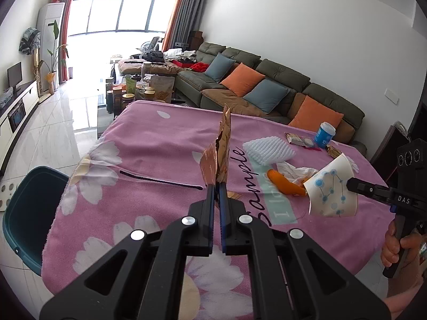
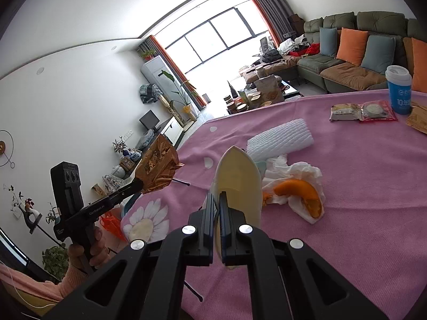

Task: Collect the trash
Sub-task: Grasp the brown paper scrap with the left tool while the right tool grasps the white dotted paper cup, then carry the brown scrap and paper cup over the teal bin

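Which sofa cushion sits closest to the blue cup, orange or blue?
The orange cushion at the sofa's near end, directly behind the blue cup; the other cushions sit farther along.

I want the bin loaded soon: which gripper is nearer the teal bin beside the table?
Left. The left gripper, shut on a foil wrapper, is over the table's bin side; the right gripper, holding a paper cup, is across the table.

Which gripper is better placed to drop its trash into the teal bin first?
Left: the left gripper, shut on the brown wrapper, is nearer the teal bin off the table's left edge.
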### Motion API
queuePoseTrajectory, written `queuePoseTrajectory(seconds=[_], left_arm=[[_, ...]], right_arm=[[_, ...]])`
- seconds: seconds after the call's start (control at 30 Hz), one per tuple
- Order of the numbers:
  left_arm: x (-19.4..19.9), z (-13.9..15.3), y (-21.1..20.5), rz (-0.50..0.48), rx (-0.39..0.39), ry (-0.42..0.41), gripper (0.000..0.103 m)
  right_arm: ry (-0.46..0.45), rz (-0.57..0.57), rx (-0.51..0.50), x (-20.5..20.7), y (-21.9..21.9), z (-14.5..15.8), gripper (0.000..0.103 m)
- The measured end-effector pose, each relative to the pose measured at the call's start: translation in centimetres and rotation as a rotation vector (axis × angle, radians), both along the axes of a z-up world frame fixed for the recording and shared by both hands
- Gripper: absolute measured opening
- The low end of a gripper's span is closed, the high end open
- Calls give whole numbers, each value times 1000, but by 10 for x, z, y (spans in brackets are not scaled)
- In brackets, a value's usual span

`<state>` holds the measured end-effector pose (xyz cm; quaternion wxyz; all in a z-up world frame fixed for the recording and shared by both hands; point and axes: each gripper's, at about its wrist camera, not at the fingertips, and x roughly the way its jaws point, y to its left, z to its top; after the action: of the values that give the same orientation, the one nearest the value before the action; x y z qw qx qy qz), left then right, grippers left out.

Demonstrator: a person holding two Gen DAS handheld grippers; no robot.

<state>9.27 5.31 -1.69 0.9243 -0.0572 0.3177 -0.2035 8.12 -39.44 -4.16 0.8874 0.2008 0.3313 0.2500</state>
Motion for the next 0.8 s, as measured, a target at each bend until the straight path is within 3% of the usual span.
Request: queuePoseTrajectory(seconds=[0.8], left_arm=[[-33,4,85,167,-20,-6,4]], right_arm=[[8,249,24,60,107,1,3]])
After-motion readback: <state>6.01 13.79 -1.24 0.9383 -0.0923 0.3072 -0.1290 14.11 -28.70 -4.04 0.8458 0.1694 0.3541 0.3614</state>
